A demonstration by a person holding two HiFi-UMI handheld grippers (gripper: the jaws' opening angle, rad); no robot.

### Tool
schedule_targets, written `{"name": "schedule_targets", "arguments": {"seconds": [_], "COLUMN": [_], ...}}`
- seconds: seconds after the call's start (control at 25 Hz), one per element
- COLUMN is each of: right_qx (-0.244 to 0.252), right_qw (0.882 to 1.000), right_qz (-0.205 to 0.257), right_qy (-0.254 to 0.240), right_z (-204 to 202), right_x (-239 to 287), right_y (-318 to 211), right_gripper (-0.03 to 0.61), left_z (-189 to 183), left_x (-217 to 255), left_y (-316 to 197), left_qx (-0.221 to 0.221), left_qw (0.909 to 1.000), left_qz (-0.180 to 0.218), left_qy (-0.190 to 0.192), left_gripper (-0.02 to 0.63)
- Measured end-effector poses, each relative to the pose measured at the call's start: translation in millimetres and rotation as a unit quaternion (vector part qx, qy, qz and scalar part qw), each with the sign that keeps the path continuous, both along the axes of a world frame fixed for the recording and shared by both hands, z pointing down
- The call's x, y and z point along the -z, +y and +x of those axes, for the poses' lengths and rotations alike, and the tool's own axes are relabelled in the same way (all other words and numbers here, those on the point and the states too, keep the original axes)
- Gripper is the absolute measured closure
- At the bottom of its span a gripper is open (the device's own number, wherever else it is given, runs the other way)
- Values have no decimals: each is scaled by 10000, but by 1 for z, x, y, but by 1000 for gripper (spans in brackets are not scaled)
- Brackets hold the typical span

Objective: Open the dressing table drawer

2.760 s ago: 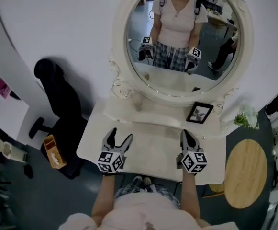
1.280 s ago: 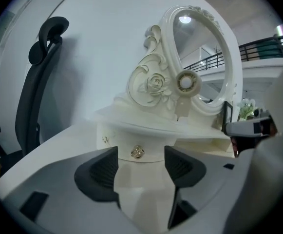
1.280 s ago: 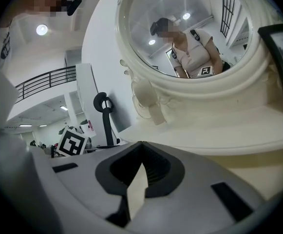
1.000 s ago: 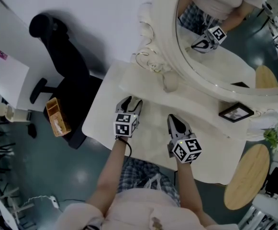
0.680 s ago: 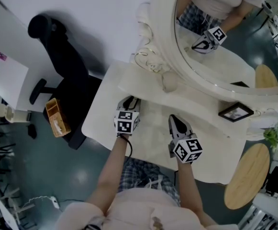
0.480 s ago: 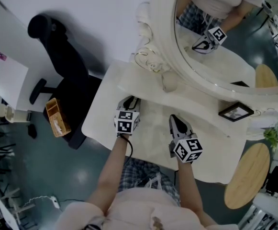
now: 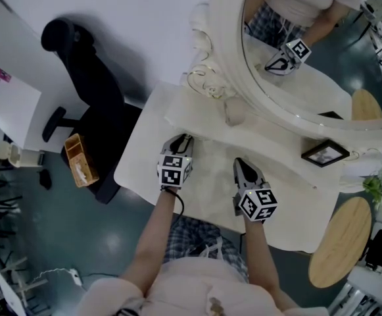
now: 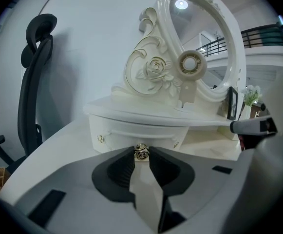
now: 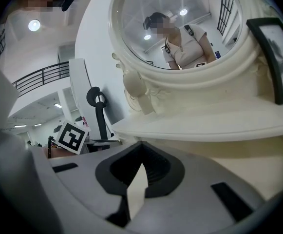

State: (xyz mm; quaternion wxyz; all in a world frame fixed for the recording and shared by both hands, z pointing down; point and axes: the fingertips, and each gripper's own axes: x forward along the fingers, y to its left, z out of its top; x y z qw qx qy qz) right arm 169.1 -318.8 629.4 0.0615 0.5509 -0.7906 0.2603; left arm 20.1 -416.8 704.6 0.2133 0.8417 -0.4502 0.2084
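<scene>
- The white dressing table (image 7: 133,170) is set against the wall, and its pale worktop (image 7: 210,189) is reached over from the front edge by both of the person's arms, so the drawer front is faced straight on.
- The large oval mirror in its ornate white frame (image 7: 225,51) is carried at the back of the worktop on a raised shelf; the drawer is tucked under that shelf's left end.
- The black office chair (image 7: 85,84) is parked to the left of the table, clear of the arms.
- The shallow white drawer (image 8: 126,134) is judged to be shut: its curved front is seen flush beneath the shelf, with no gap visible.
- The left claw (image 7: 180,141) is held low and level over the worktop, pointed straight at the drawer front, so that a pull can be made along the drawer's line of travel. Its jaws are closed down to a narrow slit and are pinched on the knob.
- The right claw (image 7: 242,166) is kept to the right, apart from the drawer; its jaws are brought fully together with nothing between them, apparently parked out of the way.
- The small brass knob (image 8: 141,151) is gripped at the jaw tips, in the middle of the drawer front; a straight backward pull is what appears to be called for next.
</scene>
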Motion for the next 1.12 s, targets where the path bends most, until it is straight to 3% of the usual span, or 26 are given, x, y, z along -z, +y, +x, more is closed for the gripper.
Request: {"name": "schedule_targets", "arguments": {"seconds": [1.12], "right_qx": [48], "right_qw": [10000], "right_qz": [49], "right_qy": [65], "right_z": [-7], "right_x": [5], "right_y": [16], "right_gripper": [563], "left_z": [-29], "left_x": [-2], "left_y": [55], "left_qx": [84], "left_qw": [9999], "left_qz": [-117], "left_qy": [54], "left_gripper": [502]}}
